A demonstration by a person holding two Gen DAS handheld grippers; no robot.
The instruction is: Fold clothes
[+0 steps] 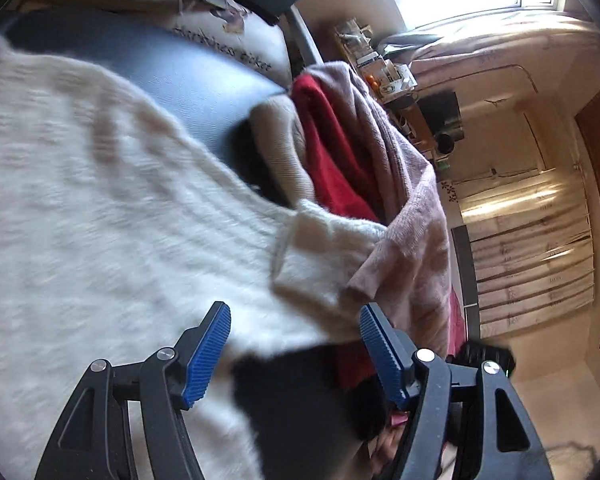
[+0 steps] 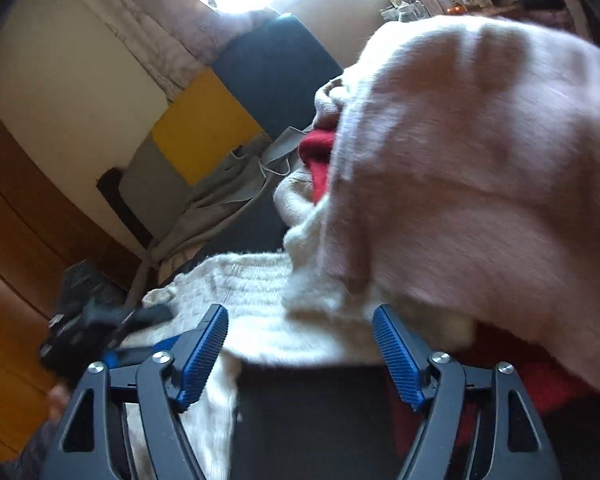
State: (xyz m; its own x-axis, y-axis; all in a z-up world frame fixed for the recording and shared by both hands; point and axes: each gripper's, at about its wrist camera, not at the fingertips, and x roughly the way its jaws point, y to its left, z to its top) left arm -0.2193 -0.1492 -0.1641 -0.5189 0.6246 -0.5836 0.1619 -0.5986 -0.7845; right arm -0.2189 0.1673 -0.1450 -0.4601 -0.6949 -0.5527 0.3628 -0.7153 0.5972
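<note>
Clearly I was between folds: both of my claws stood with their jaws spread and nothing pinched in either, so the white sweater [image 1: 100,208] lay free and wanted a fresh grab. Nearest me in the left wrist view, the left gripper [image 1: 295,334] hung tilted downward over the sweater's near hem, blue pads apart with only a dark patch I could not identify below them, toward six o'clock. My right gripper [image 2: 300,332] pointed down at a similar slant, its pads clear of the white knit spread just ahead of them; at nine o'clock in that view I could make out the blurred black body of the other tool. I judged the next move called for choosing an edge or sleeve of the sweater, closing on it squarely, and carrying it across the body without dragging the neighbours. Those neighbours sat close: the pink garment [image 2: 480,168] loomed from one to three o'clock over the right claw, and a red garment [image 1: 336,152] lay tucked beside it at twelve. Beyond them ran the dark blue sofa [image 1: 172,76], then a cluttered shelf and bright window far off.
</note>
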